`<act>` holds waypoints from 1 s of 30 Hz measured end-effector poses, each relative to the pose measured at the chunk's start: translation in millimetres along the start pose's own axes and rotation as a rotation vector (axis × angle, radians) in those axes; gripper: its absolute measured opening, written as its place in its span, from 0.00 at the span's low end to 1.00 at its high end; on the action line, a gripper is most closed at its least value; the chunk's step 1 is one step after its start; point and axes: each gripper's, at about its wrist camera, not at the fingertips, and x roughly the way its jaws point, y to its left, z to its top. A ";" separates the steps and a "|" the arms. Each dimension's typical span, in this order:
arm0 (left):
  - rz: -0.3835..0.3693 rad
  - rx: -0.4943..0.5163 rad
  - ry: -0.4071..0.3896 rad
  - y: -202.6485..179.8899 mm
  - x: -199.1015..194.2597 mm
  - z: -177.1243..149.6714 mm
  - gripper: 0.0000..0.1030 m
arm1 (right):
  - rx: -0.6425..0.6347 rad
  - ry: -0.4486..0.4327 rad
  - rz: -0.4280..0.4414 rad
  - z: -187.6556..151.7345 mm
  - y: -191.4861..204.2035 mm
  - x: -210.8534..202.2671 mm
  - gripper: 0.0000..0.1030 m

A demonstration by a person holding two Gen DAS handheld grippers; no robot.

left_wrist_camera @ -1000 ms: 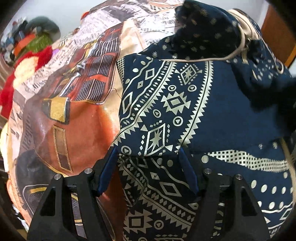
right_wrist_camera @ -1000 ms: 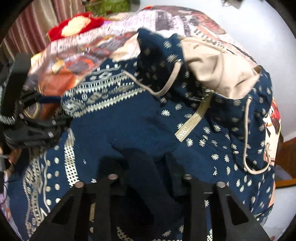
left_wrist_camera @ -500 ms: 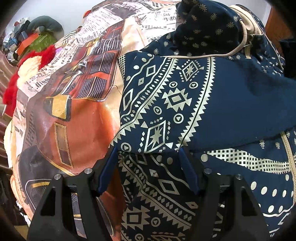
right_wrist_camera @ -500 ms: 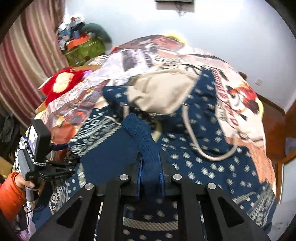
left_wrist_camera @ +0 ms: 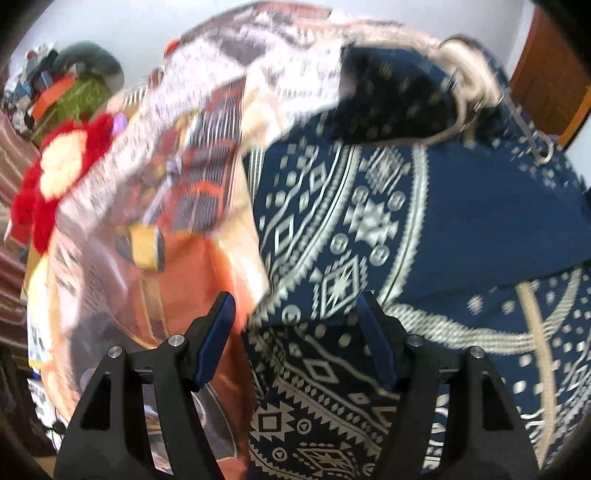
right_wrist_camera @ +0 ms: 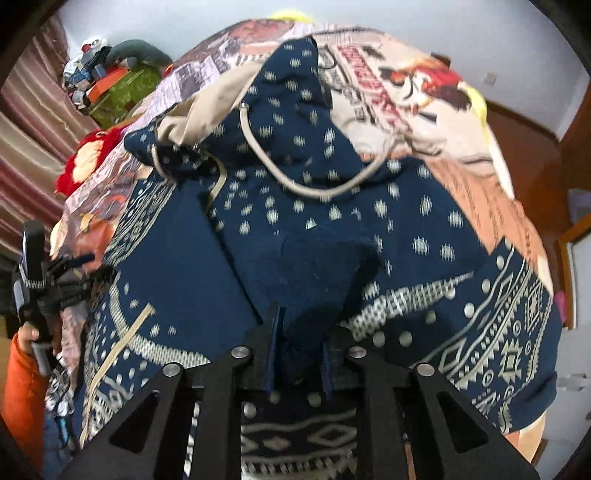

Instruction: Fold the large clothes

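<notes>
we find the left gripper point(left_wrist_camera: 295, 317) spread wide, its blue-padded fingers point(left_wrist_camera: 216, 334) apart with nothing clamped between them; the patterned edge of the navy hoodie point(left_wrist_camera: 424, 229) lies in the gap and under the right-hand finger, while the left-hand finger sits over the printed bedspread point(left_wrist_camera: 177, 266). whether either pad actually presses on the cloth we cannot tell, as this view is motion-blurred.

we find the right gripper point(right_wrist_camera: 297, 350) closed down to a narrow gap, with a fold of plain navy fabric, apparently a sleeve of the hoodie point(right_wrist_camera: 314, 221), pinched between its fingers point(right_wrist_camera: 275, 347) and bunched up just ahead of them.

the hoodie lies spread across the bedspread point(right_wrist_camera: 424, 99), hood point(right_wrist_camera: 291, 92) at the far end with its beige lining showing and the beige drawstring point(right_wrist_camera: 314, 192) looping over the dotted chest. the geometric-print panels run along both sides and the near hem.

in the right wrist view the left gripper point(right_wrist_camera: 48, 273) shows at the hoodie's left edge, held by a hand point(right_wrist_camera: 27, 334) in an orange sleeve. beyond the bed we note a red plush toy point(left_wrist_camera: 55, 177), a green box point(right_wrist_camera: 122, 92) with clutter on top, a striped curtain point(right_wrist_camera: 26, 155) and a white wall point(right_wrist_camera: 406, 18).
</notes>
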 end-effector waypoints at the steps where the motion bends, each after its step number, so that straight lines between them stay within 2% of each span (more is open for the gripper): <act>1: -0.001 0.003 -0.016 -0.9 -5.5 2.3 0.65 | -0.004 -0.004 -0.005 -1.5 -0.6 -4.2 0.29; 4: 0.007 0.013 -0.067 5.2 -23.5 11.5 0.66 | -0.023 -0.054 -0.029 -7.5 -3.8 -19.4 0.61; 6: 0.038 0.012 -0.070 13.1 -25.7 12.3 0.68 | -0.026 -0.079 -0.038 -10.0 -6.1 -26.7 0.64; 11: 0.072 -0.041 0.017 47.8 -4.4 -11.2 0.68 | -0.024 -0.124 -0.076 -12.1 -16.7 -42.1 0.64; 15: 0.087 -0.057 0.090 50.3 24.2 -35.4 0.68 | 0.003 -0.155 -0.119 -11.6 -31.7 -48.2 0.64; 18: 0.105 -0.057 0.092 43.7 38.5 -38.8 0.72 | 0.058 -0.160 -0.129 -9.8 -45.3 -45.8 0.64; 22: 0.129 -0.003 0.057 23.8 39.9 -34.3 0.72 | 0.103 -0.154 -0.138 -6.0 -56.6 -34.1 0.64; 25: 0.154 -0.005 0.054 18.2 43.1 -29.6 0.72 | 0.088 -0.134 -0.090 -2.0 -51.9 -22.5 0.63; 26: 0.157 -0.022 0.051 19.3 43.5 -27.3 0.72 | 0.084 -0.127 -0.063 -1.4 -50.0 -18.3 0.62; 28: 0.163 -0.056 0.039 22.6 44.2 -20.9 0.72 | 0.079 -0.098 -0.031 -0.7 -44.9 -6.3 0.54; 30: 0.205 -0.069 0.018 23.6 44.2 -14.7 0.72 | 0.052 -0.066 -0.038 -1.0 -38.6 6.7 0.41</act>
